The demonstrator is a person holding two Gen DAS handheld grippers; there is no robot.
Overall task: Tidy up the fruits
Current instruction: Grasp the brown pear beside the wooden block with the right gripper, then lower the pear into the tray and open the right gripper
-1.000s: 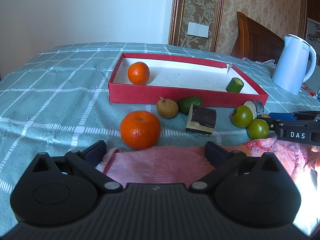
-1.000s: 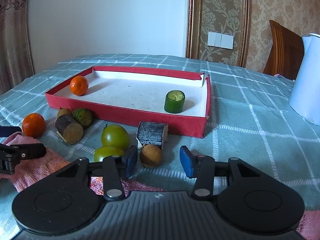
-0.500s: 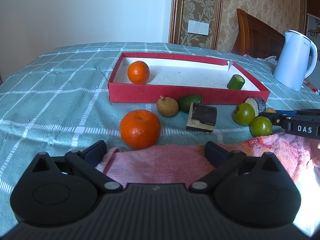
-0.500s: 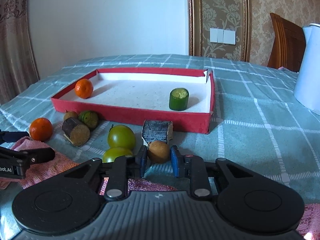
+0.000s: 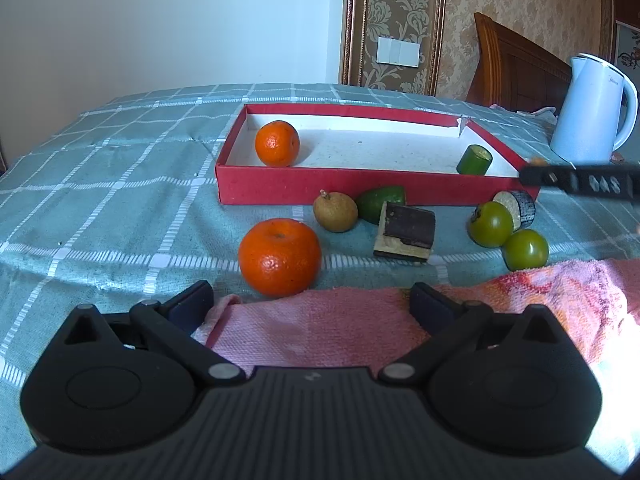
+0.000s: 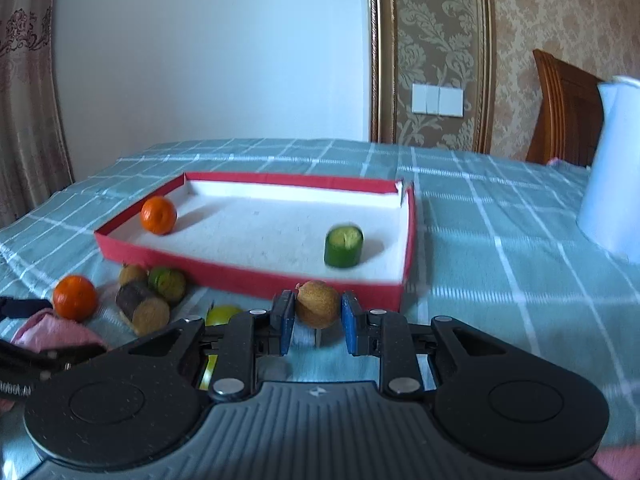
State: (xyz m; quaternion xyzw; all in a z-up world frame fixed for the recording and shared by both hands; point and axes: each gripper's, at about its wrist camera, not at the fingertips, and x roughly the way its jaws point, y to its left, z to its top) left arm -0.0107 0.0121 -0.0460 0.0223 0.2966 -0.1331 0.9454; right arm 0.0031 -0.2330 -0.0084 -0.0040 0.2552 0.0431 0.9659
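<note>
My right gripper (image 6: 317, 322) is shut on a small brown round fruit (image 6: 317, 303) and holds it lifted just in front of the red tray (image 6: 256, 278). The tray holds an orange (image 6: 158, 215) and a green cylinder piece (image 6: 343, 246). My left gripper (image 5: 312, 306) is open and empty above a pink towel (image 5: 348, 322), just behind a large orange (image 5: 279, 256). On the cloth in front of the tray (image 5: 320, 186) lie a brown fruit (image 5: 335, 211), a green piece (image 5: 381, 203), a dark block (image 5: 405, 236) and two green tomatoes (image 5: 490, 224).
A white kettle (image 5: 592, 110) stands right of the tray. A wooden chair back (image 5: 516, 68) is behind the table. The right gripper's finger (image 5: 580, 182) crosses the left wrist view at the right edge. A dark cut cylinder (image 5: 518, 208) lies by the tomatoes.
My right gripper closed on the small brown fruit and lifted it up and forward toward the tray. My left gripper stayed still and open.
</note>
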